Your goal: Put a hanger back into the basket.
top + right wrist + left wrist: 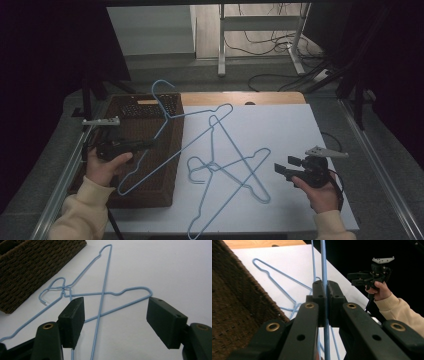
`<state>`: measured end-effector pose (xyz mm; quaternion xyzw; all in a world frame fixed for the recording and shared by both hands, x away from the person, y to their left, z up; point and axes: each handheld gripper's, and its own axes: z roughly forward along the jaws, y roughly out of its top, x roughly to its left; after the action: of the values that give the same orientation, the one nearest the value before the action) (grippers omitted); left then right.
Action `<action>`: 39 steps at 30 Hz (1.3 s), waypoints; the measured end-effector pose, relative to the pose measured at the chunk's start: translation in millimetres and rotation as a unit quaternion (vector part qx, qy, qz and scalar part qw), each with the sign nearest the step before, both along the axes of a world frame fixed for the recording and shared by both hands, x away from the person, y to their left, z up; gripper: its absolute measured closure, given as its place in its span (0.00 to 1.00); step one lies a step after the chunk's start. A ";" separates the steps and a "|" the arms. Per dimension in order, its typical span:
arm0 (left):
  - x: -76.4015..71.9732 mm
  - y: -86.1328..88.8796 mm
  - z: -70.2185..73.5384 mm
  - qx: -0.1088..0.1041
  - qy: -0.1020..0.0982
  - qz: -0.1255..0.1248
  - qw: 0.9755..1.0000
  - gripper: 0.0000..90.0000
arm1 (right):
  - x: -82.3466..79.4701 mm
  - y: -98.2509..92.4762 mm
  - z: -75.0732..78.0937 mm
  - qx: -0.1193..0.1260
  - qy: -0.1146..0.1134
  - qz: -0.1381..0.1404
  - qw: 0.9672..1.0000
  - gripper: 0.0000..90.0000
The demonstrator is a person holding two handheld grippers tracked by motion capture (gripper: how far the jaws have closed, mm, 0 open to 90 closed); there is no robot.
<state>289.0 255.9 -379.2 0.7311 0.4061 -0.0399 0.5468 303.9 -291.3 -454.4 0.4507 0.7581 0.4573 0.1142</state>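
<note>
A light-blue wire hanger [166, 118] hangs tilted over the brown wicker basket [150, 190], with my left gripper [149, 144] shut on its wire. In the left gripper view the jaws are pressed together on that blue wire [323, 265]. Two more blue hangers [212, 165] lie crossed on the white table top [280, 130]. My right gripper [281, 166] hovers at their right, open, with nothing between its pads. The right gripper view shows the crossed hangers [101, 293] on the table beyond the spread jaws [115, 312], and the basket [30, 262] at upper left.
The basket takes up the table's left side. A wooden strip [240, 97] runs along the far edge. Behind the table are a metal stand [260, 45] and cables on the floor. Dark curtains hang at both sides.
</note>
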 end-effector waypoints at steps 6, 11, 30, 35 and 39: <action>-1.5 20.3 -0.8 -0.013 -0.001 0.017 1.000 0.96 | 0.3 0.5 -3.2 -0.007 0.007 0.005 1.000 0.35; -4.3 33.6 -0.5 -0.016 -0.002 0.030 0.999 0.96 | 4.1 5.4 -4.5 -0.010 0.009 0.013 1.000 0.35; -2.5 89.4 -14.1 -0.024 0.001 0.089 0.996 0.96 | 3.9 5.5 -4.9 -0.012 0.011 0.008 1.000 0.35; 0.2 102.5 -20.0 -0.021 0.008 0.106 0.994 0.97 | 4.1 5.8 -5.3 -0.012 0.012 0.008 1.000 0.35; 2.5 107.8 -23.5 -0.018 0.011 0.111 0.994 0.96 | 4.5 6.1 -5.8 -0.015 0.013 0.007 1.000 0.34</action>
<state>291.5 363.7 -402.7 0.6709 0.4900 0.0060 0.5566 308.4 -285.2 -460.2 0.4497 0.7692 0.4410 0.1079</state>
